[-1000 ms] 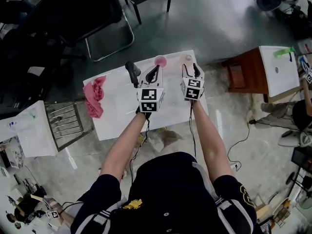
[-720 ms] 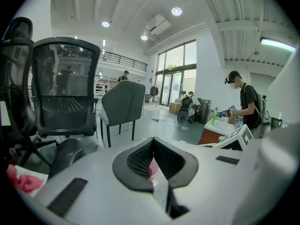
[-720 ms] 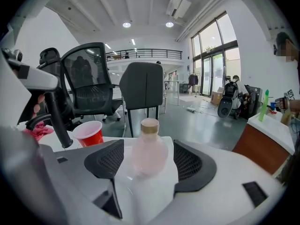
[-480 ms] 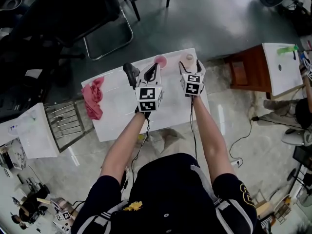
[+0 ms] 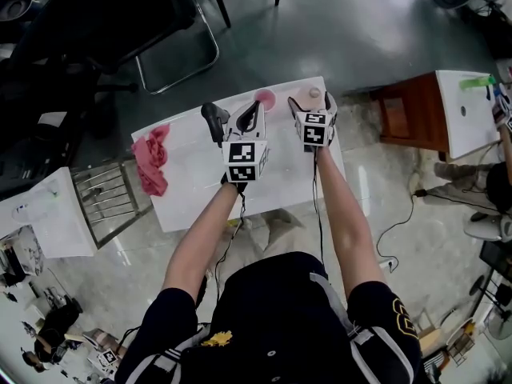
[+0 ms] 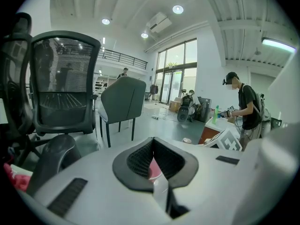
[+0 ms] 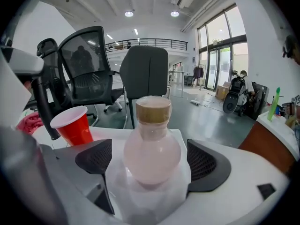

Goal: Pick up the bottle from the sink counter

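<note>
The white counter [image 5: 192, 174] bears a bottle [image 7: 151, 146], red cup [image 7: 72, 125], seemingly a pink cloth [image 5: 152, 160].

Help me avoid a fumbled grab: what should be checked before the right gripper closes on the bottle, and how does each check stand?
1. Bottle centred in the right gripper: ok.
2. Jaws wider than the bottle: ok, opening, pads off it.
3. Bottle upright, cap on: ok.
4. Red cup clear of the jaws: ok, apart at left.
5. Left gripper out of the way: ok, shut, off to the left.
6. Bottle's weight: cannot tell.
</note>
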Demonstrator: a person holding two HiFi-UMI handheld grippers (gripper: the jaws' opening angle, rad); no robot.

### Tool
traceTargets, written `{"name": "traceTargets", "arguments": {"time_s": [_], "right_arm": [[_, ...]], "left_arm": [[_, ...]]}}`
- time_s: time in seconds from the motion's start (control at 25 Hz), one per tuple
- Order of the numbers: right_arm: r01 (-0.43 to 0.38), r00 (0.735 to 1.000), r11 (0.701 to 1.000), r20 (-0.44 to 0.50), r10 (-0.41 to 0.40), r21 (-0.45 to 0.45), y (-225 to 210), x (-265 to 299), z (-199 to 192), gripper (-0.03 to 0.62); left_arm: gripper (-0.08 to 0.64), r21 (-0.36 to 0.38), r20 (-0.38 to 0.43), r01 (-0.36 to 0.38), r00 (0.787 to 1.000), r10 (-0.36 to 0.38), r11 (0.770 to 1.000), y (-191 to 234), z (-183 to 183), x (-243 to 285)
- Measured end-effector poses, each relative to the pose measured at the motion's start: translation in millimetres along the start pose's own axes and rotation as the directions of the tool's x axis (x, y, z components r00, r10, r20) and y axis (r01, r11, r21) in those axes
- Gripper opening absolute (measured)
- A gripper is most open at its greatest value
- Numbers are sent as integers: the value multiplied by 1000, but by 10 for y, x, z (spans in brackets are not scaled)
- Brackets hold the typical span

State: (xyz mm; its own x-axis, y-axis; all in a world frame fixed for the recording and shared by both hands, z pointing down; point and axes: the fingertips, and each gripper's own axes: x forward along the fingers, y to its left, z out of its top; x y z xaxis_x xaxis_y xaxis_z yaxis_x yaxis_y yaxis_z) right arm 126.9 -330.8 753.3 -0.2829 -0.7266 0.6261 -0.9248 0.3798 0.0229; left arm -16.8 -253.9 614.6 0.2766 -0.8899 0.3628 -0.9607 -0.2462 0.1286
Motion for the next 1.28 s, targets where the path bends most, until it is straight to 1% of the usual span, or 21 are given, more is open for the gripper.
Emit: {"name": "traceTargets", "arguments": {"time_s": [0.32,0.52,0.68,0.84,1.0,1.12,1.28], "right_arm": [[10,999,1000,-32,-11,-6,-32,173,-53,486],[-3,999,1000,-38,2,-14,23,164,21,485],[14,999,1000,-38,-14,0,-4,181,9,485],[28,998,1000,-60,-28,1,-79,215,-34,483],[12,999,1000,-50,-12,-5,-43,190,11,446],[4,999,1000,-45,-5,-25,-37,212,30,422],[3,999,1000,-48,-4,-24,-12,164,-5,420]], "left_arm": [[18,-5,-2,-2,1000,2,1000,25,-38,52],[18,-3,-2,-3,1000,3,1000,3,-22,64],[18,-7,-4,-4,1000,4,1000,8,-31,42],[18,-8,-2,-3,1000,3,1000,7,-42,67],[18,-8,-7,-1,1000,1,1000,-11,-63,63],[18,-8,-3,-1,1000,1,1000,-20,-63,66],[18,-12,0,15,1000,-15,1000,-121,-68,-34]]}}
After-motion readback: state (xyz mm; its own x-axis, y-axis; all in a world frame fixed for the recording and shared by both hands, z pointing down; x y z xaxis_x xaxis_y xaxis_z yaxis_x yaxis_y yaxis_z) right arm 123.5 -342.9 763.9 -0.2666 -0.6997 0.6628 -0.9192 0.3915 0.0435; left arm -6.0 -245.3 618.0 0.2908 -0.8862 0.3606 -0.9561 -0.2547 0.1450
